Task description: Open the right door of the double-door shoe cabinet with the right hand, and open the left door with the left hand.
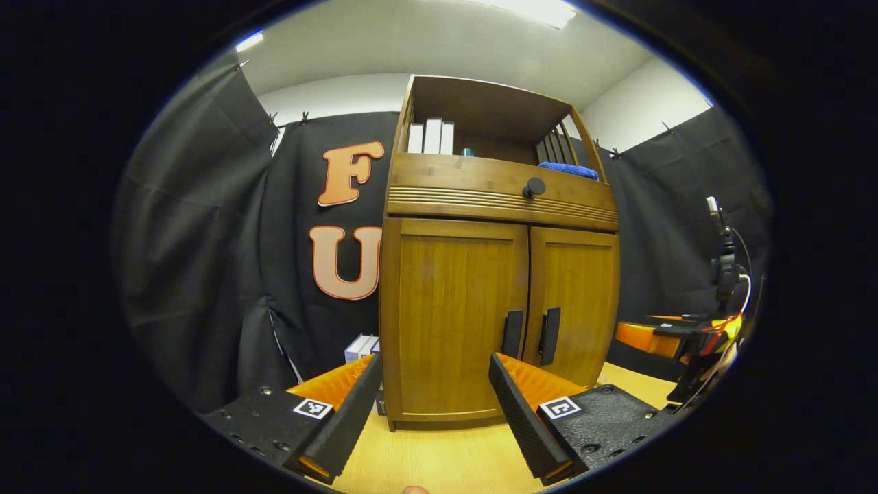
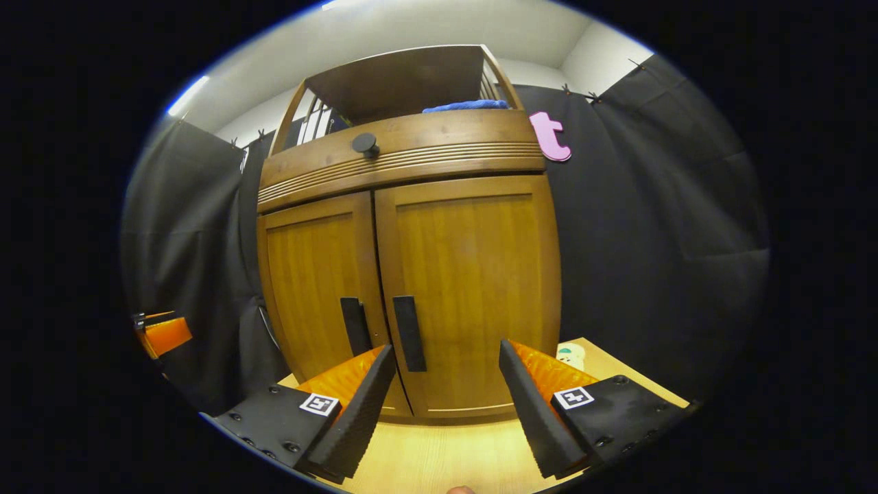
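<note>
Wooden double-door shoe cabinet (image 1: pixel 497 288) standing on the table (image 1: pixel 439 456), both doors shut: left door (image 1: pixel 453 315) and right door (image 2: pixel 470 288), each with a dark vertical handle beside the centre seam. Above the doors, a drawer front with a round knob (image 1: pixel 534 187). Open top shelf of the cabinet holding upright white boxes (image 1: pixel 431 137) and a folded blue cloth (image 1: pixel 568 169). Left gripper (image 1: pixel 435 405) and right gripper (image 2: pixel 446 405), fingers spread, apart from the cabinet front.
</note>
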`<state>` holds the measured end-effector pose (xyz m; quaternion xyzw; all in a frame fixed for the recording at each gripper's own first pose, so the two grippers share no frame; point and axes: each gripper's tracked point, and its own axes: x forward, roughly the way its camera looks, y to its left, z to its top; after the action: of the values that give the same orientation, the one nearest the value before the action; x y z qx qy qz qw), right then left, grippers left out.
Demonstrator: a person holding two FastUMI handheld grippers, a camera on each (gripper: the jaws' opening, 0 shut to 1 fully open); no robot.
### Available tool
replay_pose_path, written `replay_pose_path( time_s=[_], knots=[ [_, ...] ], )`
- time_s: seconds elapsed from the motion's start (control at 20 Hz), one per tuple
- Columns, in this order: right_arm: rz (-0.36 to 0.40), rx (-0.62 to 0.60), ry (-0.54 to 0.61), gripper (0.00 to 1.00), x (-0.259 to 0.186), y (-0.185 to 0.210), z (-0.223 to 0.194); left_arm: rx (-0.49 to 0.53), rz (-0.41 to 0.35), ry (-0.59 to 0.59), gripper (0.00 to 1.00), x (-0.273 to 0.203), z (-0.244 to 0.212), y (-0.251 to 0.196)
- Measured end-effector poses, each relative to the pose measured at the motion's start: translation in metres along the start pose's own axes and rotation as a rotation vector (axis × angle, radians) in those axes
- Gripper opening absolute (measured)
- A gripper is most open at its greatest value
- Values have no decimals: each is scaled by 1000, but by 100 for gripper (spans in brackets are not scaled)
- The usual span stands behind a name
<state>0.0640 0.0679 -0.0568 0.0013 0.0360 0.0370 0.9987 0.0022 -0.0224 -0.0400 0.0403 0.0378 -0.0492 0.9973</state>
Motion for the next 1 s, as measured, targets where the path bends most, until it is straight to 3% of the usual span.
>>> replay_pose_path(
  time_s=[0.05,0.25,0.3,0.45,0.5,0.55,0.6,0.8,0.9,0.95,1.0],
  knots=[
    [5,-8,2,99,11,4,-2,-7,6,-2,94,0,-2,3],
    [-14,1,17,99,54,6,-11,-15,25,11,92,4,-11,15],
    [-15,-3,11,99,66,8,-11,-7,32,13,97,4,-11,17],
    [-33,-31,4,99,102,7,-12,9,54,12,92,3,-14,29],
    [-27,-34,8,99,110,10,-15,15,59,13,97,3,-13,32],
    [-19,-38,16,98,118,13,-18,20,63,13,92,3,-14,34],
    [-15,-40,24,98,125,16,-22,25,66,11,94,4,-14,36],
    [-15,-45,52,87,148,22,-34,27,67,6,97,7,-15,40],
    [-10,-39,58,80,156,26,-36,21,62,13,97,9,-19,39],
    [-9,-38,60,72,160,28,-37,19,58,14,92,10,-20,40],
    [-10,-41,60,68,163,29,-38,17,59,13,95,10,-20,41]
  ],
)
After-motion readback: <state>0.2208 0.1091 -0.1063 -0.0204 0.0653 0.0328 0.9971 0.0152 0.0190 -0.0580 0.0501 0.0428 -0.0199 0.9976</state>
